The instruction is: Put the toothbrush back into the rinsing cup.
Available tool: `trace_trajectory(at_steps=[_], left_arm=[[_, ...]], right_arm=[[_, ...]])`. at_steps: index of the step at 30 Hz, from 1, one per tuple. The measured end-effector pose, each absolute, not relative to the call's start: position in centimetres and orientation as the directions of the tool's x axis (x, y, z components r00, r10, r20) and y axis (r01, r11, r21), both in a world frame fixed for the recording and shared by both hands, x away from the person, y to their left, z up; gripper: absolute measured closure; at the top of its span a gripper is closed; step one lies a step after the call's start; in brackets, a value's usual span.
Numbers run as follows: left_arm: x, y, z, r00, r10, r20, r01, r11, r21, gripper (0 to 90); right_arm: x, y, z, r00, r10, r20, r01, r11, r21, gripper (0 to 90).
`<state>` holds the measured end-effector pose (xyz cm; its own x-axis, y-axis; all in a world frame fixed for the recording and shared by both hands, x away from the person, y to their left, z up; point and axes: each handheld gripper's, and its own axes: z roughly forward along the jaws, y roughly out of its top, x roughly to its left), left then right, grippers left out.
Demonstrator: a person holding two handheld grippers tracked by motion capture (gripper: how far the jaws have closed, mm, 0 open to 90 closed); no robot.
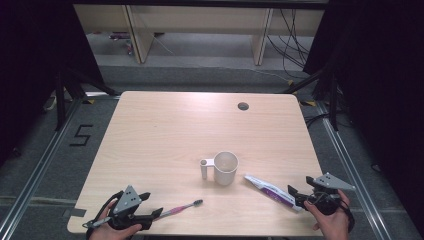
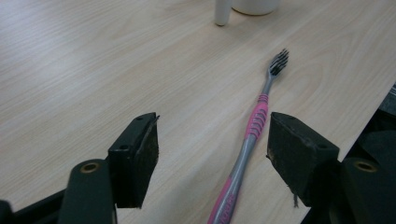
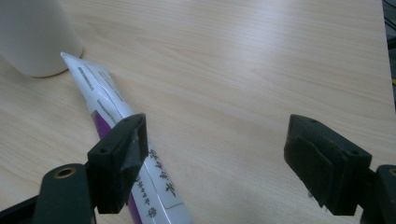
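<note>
The left tool (image 2: 212, 158) has its jaws partly drawn in around the pink-and-grey plastic toothbrush (image 2: 254, 128), which lies flat on the pale wood-grain counter (image 1: 165, 130) near the front edge, bristles pointing toward the white ceramic mug (image 1: 225, 167). The pads (image 2: 140, 156) stand clear of the handle on both sides — nothing is gripped yet. The handle sits closer to the right-hand pad than the left one, so I'd expect an uneven close to nudge or roll it, or to catch it near its tail, where the long brush could droop or swing when raised.

Over on the other side, the right tool (image 3: 215, 158) is spread wide, one pad over the white-and-purple toothpaste tube (image 3: 116, 121), which lies flat on the counter with its crimped end just beside the mug. That tube is off-centre in the gap — a close from here might pinch only its edge and squirt it sideways, or shove it into the mug.
</note>
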<state>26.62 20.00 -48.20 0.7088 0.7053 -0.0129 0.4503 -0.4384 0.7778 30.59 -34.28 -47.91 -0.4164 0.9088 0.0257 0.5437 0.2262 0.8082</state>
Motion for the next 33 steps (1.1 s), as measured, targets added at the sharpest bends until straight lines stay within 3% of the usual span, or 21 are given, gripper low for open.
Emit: trace_trajectory(at_steps=[7, 8, 17, 33], left_arm=[[26.8, 18.7, -48.0, 0.751, 0.660, 0.019, 0.428, -0.508, 0.747, 43.9], [27.1, 18.0, -48.0, 0.772, 0.634, 0.051, 0.414, -0.562, 0.716, 48.1], [28.1, 15.2, -48.4, 0.810, 0.584, 0.048, 0.425, -0.642, 0.638, 62.5], [29.8, 13.3, -48.7, 0.850, 0.527, 0.018, 0.440, -0.729, 0.524, 73.6]], right_arm=[[30.6, -34.2, -48.0, -0.421, 0.907, 0.026, 0.541, 0.228, 0.810, 22.6], [30.6, -34.2, -48.0, -0.422, 0.906, 0.025, 0.541, 0.230, 0.809, 22.6], [30.6, -34.0, -48.0, -0.436, 0.900, 0.020, 0.539, 0.243, 0.807, 22.7], [30.6, -33.9, -47.9, -0.444, 0.896, 0.024, 0.535, 0.244, 0.809, 23.1]])
